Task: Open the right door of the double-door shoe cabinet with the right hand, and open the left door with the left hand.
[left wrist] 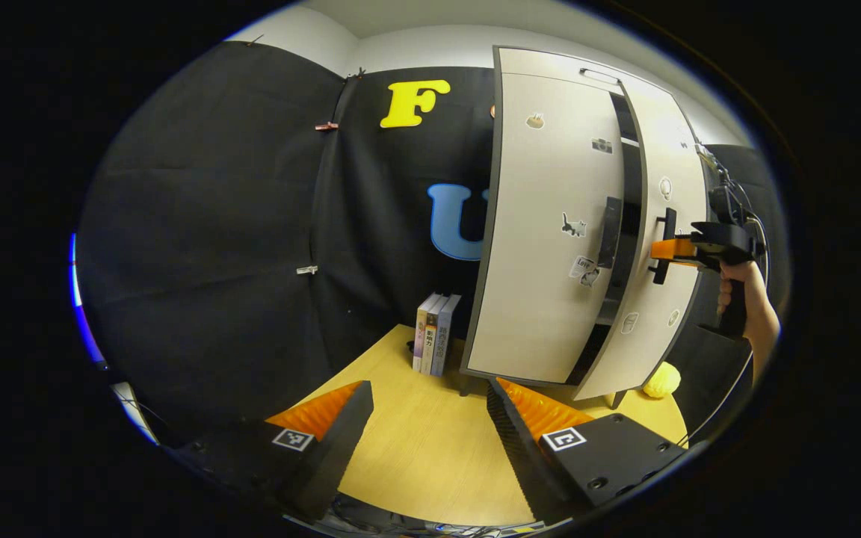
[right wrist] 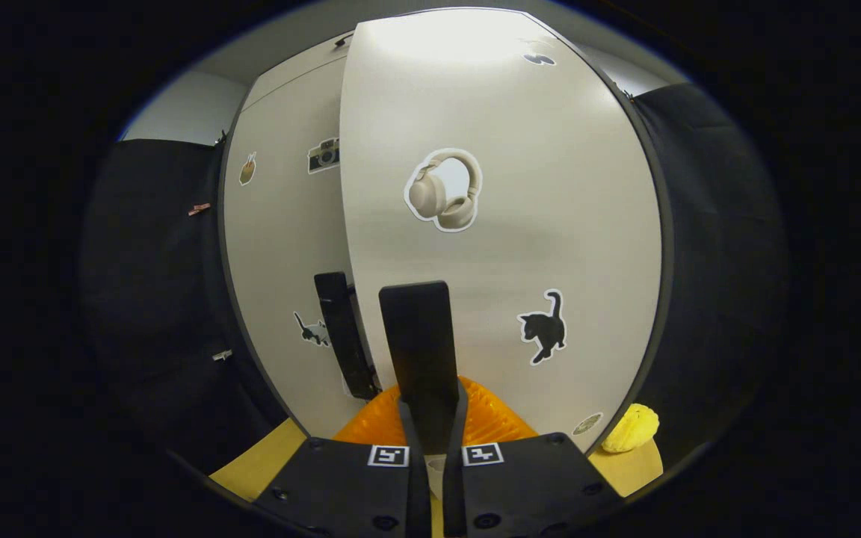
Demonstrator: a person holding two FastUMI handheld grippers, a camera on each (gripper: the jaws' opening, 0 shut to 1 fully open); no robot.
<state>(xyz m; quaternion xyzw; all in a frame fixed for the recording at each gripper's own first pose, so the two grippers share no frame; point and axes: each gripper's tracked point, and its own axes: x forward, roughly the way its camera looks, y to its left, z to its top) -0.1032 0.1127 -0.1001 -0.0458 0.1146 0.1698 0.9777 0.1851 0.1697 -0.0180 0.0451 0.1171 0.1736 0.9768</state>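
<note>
My shoe cabinet (left wrist: pixel 550 246) stands upright on the wooden table; its cream right door (right wrist: pixel 505 224) is ajar, left door (left wrist: pixel 542 224) nearly closed.

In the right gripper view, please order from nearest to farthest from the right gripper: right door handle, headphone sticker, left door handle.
1. Black bar handle of the right door, clamped in the right gripper.
2. Black left door handle, left of it.
3. Beige headphone sticker, high above.

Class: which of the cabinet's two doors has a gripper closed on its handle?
The right door: the right gripper clamps its black handle. The left door is untouched.
</note>
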